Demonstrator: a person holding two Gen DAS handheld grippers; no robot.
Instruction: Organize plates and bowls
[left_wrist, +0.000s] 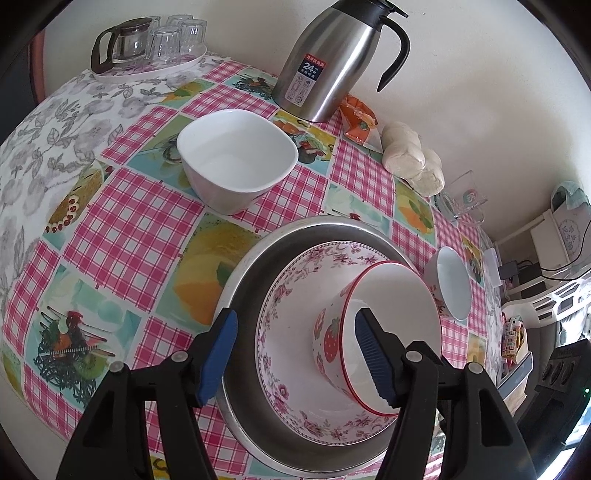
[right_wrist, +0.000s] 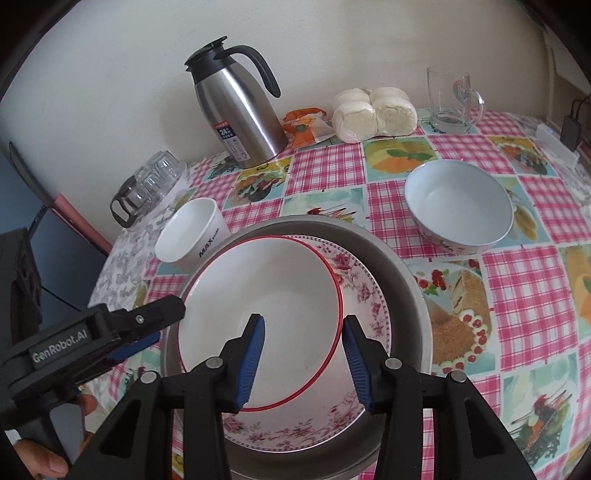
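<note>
A steel basin (left_wrist: 243, 295) (right_wrist: 406, 280) holds a pink-flowered plate (left_wrist: 288, 280) (right_wrist: 362, 280), and a red-rimmed strawberry bowl (left_wrist: 391, 295) (right_wrist: 266, 295) sits in the plate. My left gripper (left_wrist: 295, 354) is open, one finger inside the bowl and the other out over the basin's left rim; it also shows at the left of the right wrist view (right_wrist: 147, 332). My right gripper (right_wrist: 303, 354) is open, its jaws straddling the bowl's right rim. A white square bowl (left_wrist: 236, 158) (right_wrist: 188, 232) and a pale blue bowl (left_wrist: 450, 284) (right_wrist: 458, 203) stand apart on the checked tablecloth.
A steel thermos jug (left_wrist: 332, 62) (right_wrist: 240, 110), an orange packet (left_wrist: 358, 122), wrapped buns (left_wrist: 410, 158) (right_wrist: 373, 114) and a glass mug (right_wrist: 454, 99) stand along the wall. A tray of glasses with a glass teapot (left_wrist: 147, 44) (right_wrist: 147, 184) sits at the table's far corner.
</note>
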